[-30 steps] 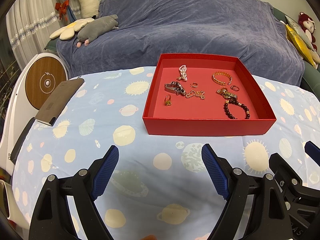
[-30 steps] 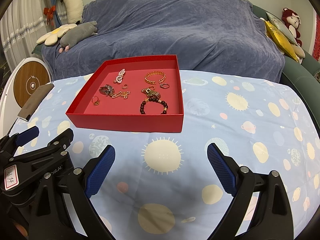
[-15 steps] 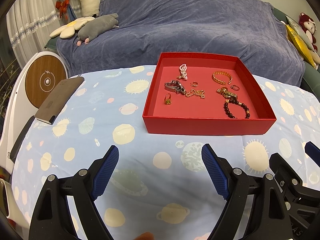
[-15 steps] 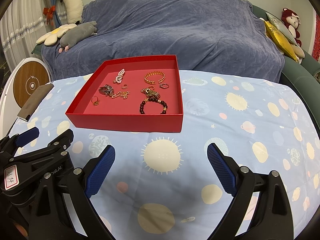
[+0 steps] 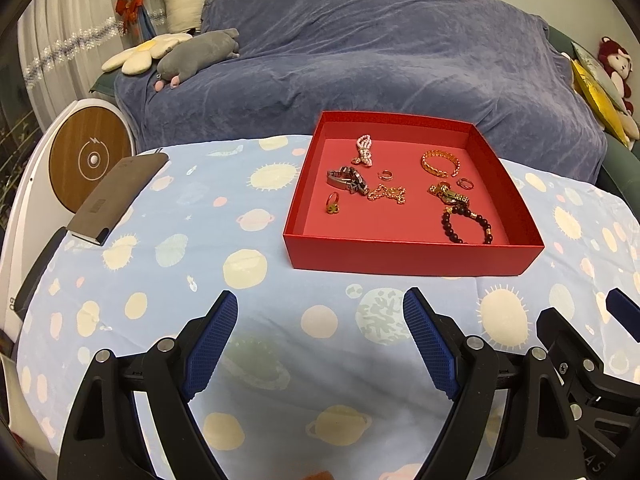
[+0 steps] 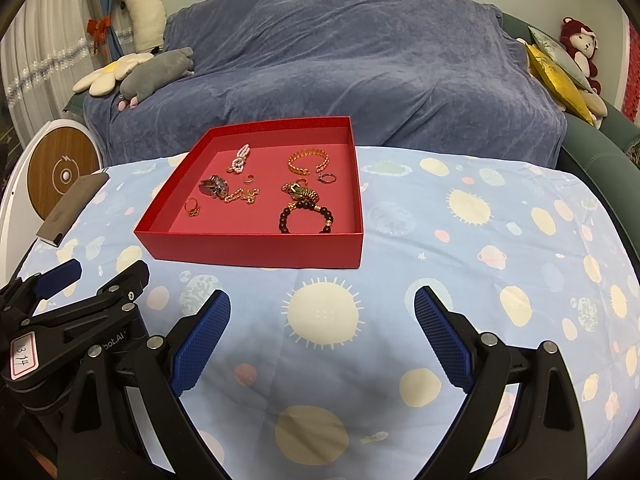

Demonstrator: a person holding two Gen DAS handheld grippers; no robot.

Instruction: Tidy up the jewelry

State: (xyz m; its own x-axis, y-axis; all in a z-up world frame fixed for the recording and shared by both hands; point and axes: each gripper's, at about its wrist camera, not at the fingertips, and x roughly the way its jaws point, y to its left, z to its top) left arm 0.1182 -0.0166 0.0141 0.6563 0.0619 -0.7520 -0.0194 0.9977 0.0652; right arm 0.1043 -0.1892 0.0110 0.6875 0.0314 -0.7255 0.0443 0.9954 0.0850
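Both grippers wide open, holding nothing.
The left gripper and right gripper hang over the blue cloth. The red box sits ahead, with bracelets and rings inside.

A shallow red cardboard tray sits on the worktop, toward its far side, with a blue-draped sofa behind it. In the tray, a pink bead bracelet lies at the back left, a gold chain bracelet at the back right, a dark bead bracelet at the front right and a small gold ring at the front left. A flat grey case rests at the worktop's left edge. Both claws, left claw and right claw, hover side by side before the tray
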